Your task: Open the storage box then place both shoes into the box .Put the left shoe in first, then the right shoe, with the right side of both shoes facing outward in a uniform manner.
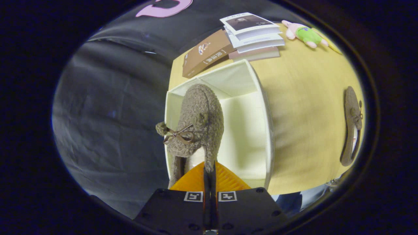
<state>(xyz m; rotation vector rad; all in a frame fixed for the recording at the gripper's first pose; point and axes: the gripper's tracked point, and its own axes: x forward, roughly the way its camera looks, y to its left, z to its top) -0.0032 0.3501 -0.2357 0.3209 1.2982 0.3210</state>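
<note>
My gripper (209,169) is shut on the heel rim of a fuzzy brown shoe (199,120) with a small bow and pompom. The shoe hangs toe-forward over the open white storage box (261,107), above its side nearest the table's edge. The box stands on the yellow table with its top open and nothing visible on its pale floor. A second brown shoe (352,125) of the same kind lies on the table well beyond the box's far side, its bow facing away from the box.
A brown book (205,54) and a stack of white books (253,34) lie behind the box. A pink and green plush toy (305,34) rests past them. The table's edge runs close along the box's side, with dark cloth beyond.
</note>
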